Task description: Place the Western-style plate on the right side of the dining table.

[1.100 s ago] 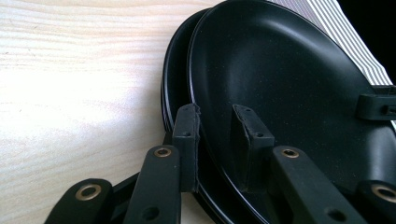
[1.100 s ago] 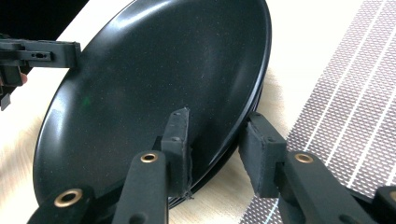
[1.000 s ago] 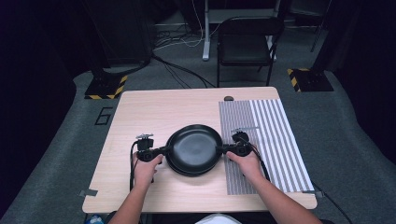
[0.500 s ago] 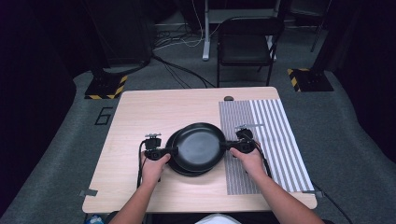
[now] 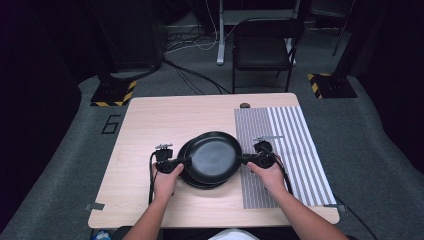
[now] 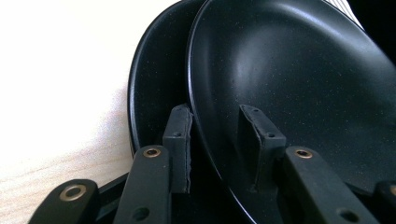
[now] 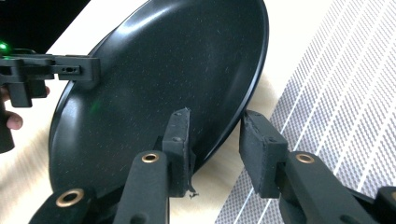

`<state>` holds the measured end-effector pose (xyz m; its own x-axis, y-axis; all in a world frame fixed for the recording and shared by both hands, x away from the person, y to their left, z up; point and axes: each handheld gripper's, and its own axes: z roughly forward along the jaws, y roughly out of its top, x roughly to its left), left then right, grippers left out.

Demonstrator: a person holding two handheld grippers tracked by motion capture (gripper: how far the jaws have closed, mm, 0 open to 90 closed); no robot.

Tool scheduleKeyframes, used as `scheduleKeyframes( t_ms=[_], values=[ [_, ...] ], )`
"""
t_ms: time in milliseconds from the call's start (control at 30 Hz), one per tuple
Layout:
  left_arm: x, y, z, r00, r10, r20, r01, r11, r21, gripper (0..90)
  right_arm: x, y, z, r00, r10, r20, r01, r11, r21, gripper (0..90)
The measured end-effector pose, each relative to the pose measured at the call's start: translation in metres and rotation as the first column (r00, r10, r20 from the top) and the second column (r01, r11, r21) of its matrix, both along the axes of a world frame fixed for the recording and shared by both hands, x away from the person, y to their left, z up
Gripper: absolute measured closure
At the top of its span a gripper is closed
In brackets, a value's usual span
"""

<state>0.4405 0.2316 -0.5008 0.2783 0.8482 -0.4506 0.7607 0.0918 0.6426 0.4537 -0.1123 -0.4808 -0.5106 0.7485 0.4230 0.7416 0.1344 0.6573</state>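
Two black plates lie stacked on the wooden table [image 5: 150,125]. The upper plate [image 5: 215,157] sits off-centre to the right, so a crescent of the lower plate [image 5: 197,183] shows. My left gripper [image 5: 188,161] is at the upper plate's left rim and my right gripper [image 5: 244,160] at its right rim. In the left gripper view the upper plate [image 6: 303,70] passes between the jaws of the left gripper [image 6: 215,112], which have just been opening. The right gripper [image 7: 217,116] has also just been opening around the plate [image 7: 163,70], with a gap at one pad.
A grey striped mat [image 5: 290,145] covers the table's right side, under the right hand. A small dark object [image 5: 244,105] lies at the table's far edge. A black chair [image 5: 262,47] stands beyond the table. Bare wood extends to the left and back.
The left gripper has moved right, in to the plates' left rim. The upper plate has shifted right, off-centre on the lower one. The right gripper has stayed put.
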Motion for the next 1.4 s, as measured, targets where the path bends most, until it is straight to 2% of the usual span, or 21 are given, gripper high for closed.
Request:
scheduleKeyframes(
  t_ms=[100, 267, 500, 667, 867, 1033, 1233, 1300, 1400],
  values=[
    [0.0, 0.0, 0.0, 1.0, -0.001, 0.005, 0.001, 1.0, 0.008, 66.4, -0.007, 0.0, 0.004, 0.9999, -0.011, -0.002, 0.011, 1.0, -0.012, 63.7],
    [-0.001, -0.001, -0.001, 0.9998, -0.001, 0.018, 0.001, 0.9999, 0.017, 66.4, -0.018, 0.0, 0.005, 0.9993, -0.027, -0.025, 0.027, 1.0, -0.002, 63.2],
    [-0.004, -0.003, -0.002, 0.9993, 0.019, 0.032, -0.019, 0.9997, 0.014, 67.4, -0.029, -0.001, 0.002, 0.9977, -0.039, -0.056, 0.042, 0.998, 0.053, 62.2],
    [-0.004, -0.004, -0.002, 0.999, 0.033, 0.031, -0.033, 0.9993, 0.017, 68.1, -0.033, 0.0, 0.001, 0.9966, -0.053, -0.062, 0.058, 0.996, 0.069, 62.4],
    [-0.004, -0.002, -0.003, 0.9987, 0.046, 0.023, -0.046, 0.9989, -0.007, 69.8, -0.024, -0.004, 0.001, 0.9897, -0.062, -0.13, 0.076, 0.992, 0.105, 66.7],
    [-0.005, -0.003, -0.003, 0.9979, 0.062, 0.022, -0.061, 0.998, -0.013, 69.6, -0.01, -0.006, 0.002, 0.9895, -0.074, -0.124, 0.087, 0.991, 0.102, 70.2],
    [-0.004, -0.005, -0.005, 0.9959, 0.086, 0.027, -0.086, 0.9959, -0.029, 68.8, 0.008, -0.003, 0.006, 0.9891, -0.122, -0.082, 0.128, 0.989, 0.07, 74.2],
    [-0.004, -0.006, -0.005, 0.9949, 0.098, 0.024, -0.096, 0.9942, -0.047, 68.8, 0.012, -0.003, 0.007, 0.9876, -0.135, -0.081, 0.141, 0.987, 0.073, 75.3],
    [-0.004, -0.006, -0.006, 0.9952, 0.096, 0.022, -0.095, 0.9943, -0.049, 68.7, 0.016, -0.003, 0.006, 0.9867, -0.144, -0.074, 0.151, 0.985, 0.084, 75.9]
  ],
)
